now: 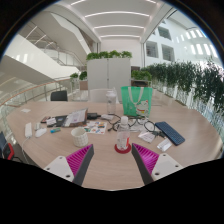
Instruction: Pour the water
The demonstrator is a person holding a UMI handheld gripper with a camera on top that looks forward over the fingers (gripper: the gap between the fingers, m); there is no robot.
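Pink-padded hand-held gripper [116,157] held wide open and empty above the counter [60,140], a small cup [123,144] just ahead; pouring apparently not yet begun.

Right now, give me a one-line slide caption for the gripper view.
Open gripper approaches a red-and-white cup standing ahead on a cluttered round table in a bright atrium.
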